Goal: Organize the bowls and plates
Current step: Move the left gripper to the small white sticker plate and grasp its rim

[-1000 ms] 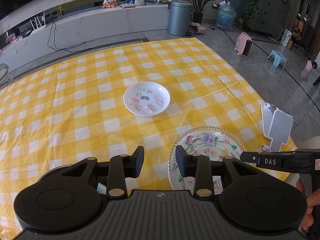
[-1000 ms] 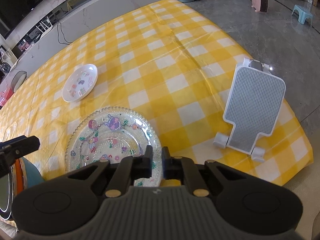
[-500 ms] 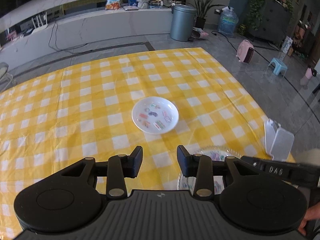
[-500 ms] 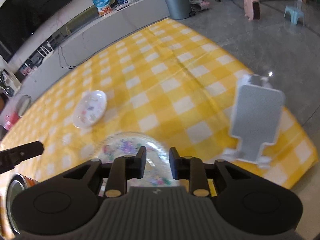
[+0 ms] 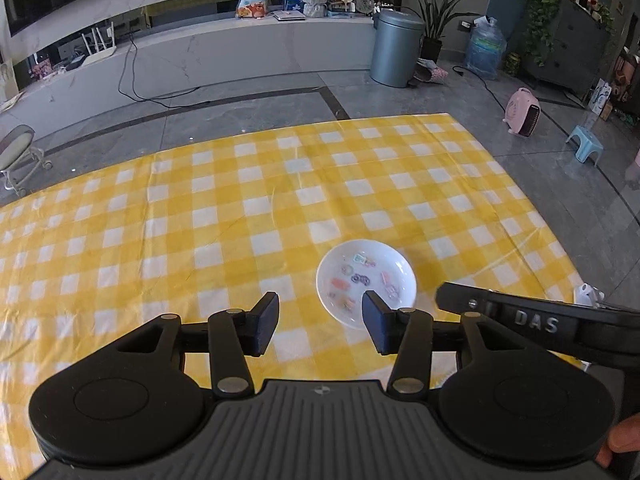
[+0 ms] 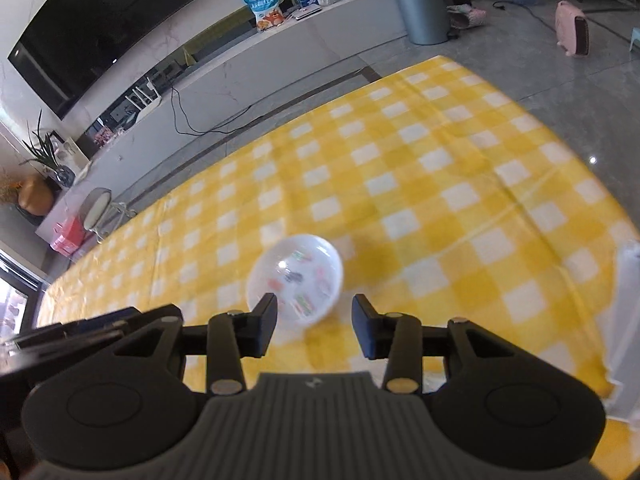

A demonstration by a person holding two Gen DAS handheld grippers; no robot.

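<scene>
On the yellow-and-white checked tablecloth that covers the table, a small shallow white dish with coloured printed pictures inside sits alone, towards the near right part of the cloth in the left wrist view. The left gripper, a black two-finger tool, hangs above the cloth just short of the dish; its jaws stand apart and are opening, with only bare cloth showing in the gap, while the right-hand pad overlaps the dish's near rim in the picture. The right gripper shows the same dish, blurred, just beyond its fingers; its jaws are also apart and opening, with nothing clamped between them, and the dish's near edge appears in the gap. In the left wrist view the right gripper's black body, lettered DAS, reaches in from the right edge, close beside the dish. A fingertip of the person shows at the lower right corner. Beyond the table stand a grey metal bin and a pink heater.
</scene>
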